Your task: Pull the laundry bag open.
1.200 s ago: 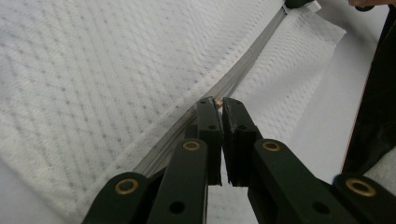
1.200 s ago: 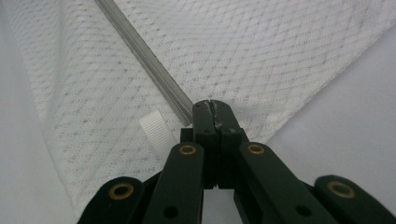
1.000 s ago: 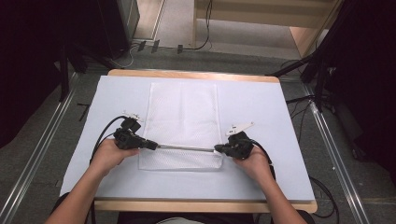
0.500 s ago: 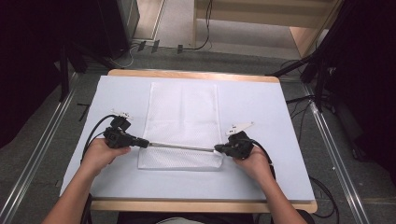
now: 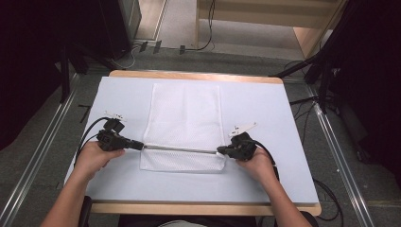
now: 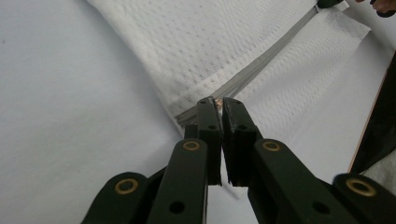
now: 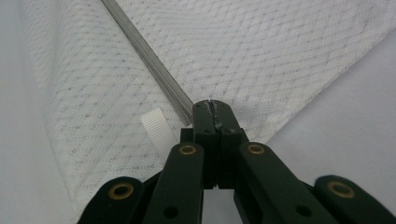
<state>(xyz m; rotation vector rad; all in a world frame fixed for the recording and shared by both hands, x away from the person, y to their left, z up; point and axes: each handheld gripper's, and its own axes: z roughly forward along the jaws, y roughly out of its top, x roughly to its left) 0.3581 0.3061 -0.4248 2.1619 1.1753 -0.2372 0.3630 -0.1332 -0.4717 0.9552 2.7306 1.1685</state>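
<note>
High view looks down on the table [image 5: 118,189]; both gripper views closely share the mesh bag [image 5: 187,113].

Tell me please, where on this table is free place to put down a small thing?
Bare mat lies right of the white mesh bag, left of it too, and along the near edge. It is crowded at the zipper, where the left claw and right claw grip.

**Open worktop on both sides, mesh bag down the middle**

I see bare worktop [image 5: 265,109] along the left and right edges and across the near edge, wide enough for either hand to pass. The white mesh bag [image 5: 184,118] lies flat from the far edge toward me. Its grey zipper [image 5: 179,149] is spanned by the left hand-held gripper [image 5: 140,145] and right hand-held gripper [image 5: 220,151], barring that line.
</note>
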